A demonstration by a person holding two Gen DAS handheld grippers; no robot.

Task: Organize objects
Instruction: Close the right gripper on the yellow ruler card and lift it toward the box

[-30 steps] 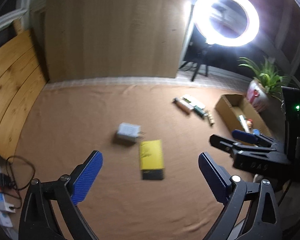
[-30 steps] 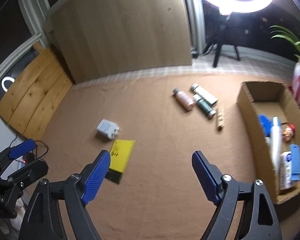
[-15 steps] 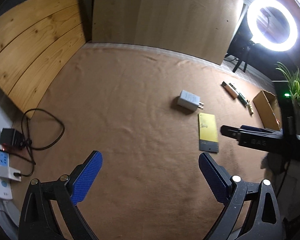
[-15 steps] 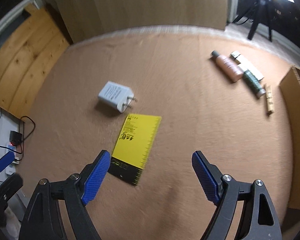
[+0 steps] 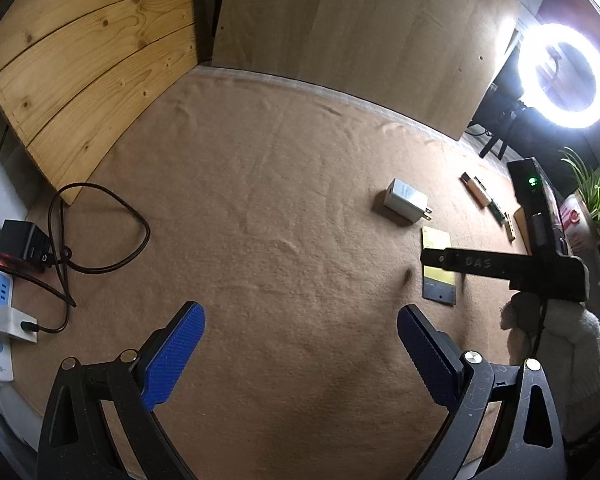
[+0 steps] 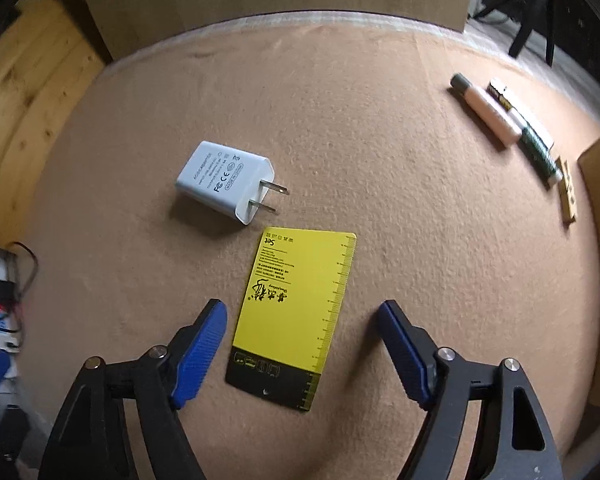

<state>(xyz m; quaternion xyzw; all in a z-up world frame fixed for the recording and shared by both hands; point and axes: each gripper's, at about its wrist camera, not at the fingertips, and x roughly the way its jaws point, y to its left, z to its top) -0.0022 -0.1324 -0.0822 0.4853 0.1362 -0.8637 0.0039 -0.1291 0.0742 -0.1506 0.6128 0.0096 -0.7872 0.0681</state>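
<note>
Both fingers of my right gripper (image 6: 302, 350) stood spread wide, one on each side of the flat yellow card with a black end and ruler markings (image 6: 296, 316), holding nothing. That card lay flat on the tan felt mat (image 6: 380, 160). Just beyond the card sat the white two-prong wall charger (image 6: 224, 182); well to the card's right lay a pink tube (image 6: 488, 114) among other small bottles. My left gripper (image 5: 300, 354) hung open over bare mat, far from the card.

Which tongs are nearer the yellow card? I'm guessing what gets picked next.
Right. The right tongs straddle the yellow card, open; the left tongs hover over bare cloth, off to its left.
</note>
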